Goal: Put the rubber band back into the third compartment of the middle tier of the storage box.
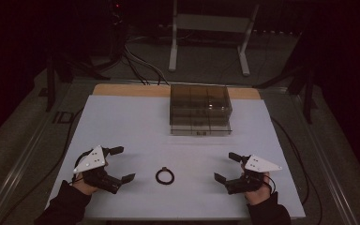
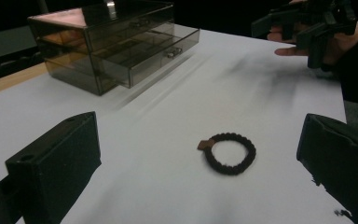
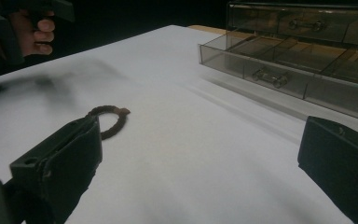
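A dark braided bracelet (image 1: 165, 176) with a small brown tag lies flat on the white table (image 1: 131, 126), midway between the two hands. It lies ahead of the left gripper's jaws (image 2: 230, 153) and partly behind the right gripper's left jaw (image 3: 111, 120). My left gripper (image 1: 122, 164) stands open to the bracelet's left, nothing between its jaws. My right gripper (image 1: 228, 167) stands open to its right, also empty. A smoky clear drawer box (image 1: 200, 110) sits at the table's far middle, its bottom drawer (image 3: 279, 70) pulled out a little.
The table's wooden back edge (image 1: 122, 90) shows behind the white top. A white metal stand (image 1: 211, 28) and cables (image 1: 140, 65) lie on the floor beyond. Bare white surface spreads between the box and the bracelet.
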### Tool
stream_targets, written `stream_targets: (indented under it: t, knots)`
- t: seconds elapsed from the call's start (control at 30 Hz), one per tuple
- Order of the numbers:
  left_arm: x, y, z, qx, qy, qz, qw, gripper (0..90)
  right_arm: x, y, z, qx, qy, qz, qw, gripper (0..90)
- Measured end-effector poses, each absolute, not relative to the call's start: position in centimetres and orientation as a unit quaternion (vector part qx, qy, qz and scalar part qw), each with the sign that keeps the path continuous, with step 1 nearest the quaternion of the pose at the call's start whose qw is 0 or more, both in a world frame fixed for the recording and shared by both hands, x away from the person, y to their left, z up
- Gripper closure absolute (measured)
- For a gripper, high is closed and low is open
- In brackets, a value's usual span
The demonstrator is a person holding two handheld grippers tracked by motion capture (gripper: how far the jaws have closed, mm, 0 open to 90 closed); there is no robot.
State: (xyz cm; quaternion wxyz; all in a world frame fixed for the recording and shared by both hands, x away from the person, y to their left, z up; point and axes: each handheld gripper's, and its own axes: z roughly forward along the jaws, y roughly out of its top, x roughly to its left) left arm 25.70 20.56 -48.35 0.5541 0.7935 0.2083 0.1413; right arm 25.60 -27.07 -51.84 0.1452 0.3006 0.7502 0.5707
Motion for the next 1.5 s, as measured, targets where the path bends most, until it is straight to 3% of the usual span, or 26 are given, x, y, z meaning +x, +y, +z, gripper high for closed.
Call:
stream_targets:
  t: [0.87, 1.5]
  knots:
    - [27.4, 15.9, -49.3, 0.809, 0.184, 0.099, 0.550, 0.2, 25.7, -27.0, -52.0, 0.304, 0.748, 0.574, 0.138, 0.0]
    - [28.3, 13.3, -51.2, 0.835, 0.180, 0.081, 0.513, 0.3, 25.7, -27.0, -52.0, 0.301, 0.749, 0.574, 0.138, 0.0]
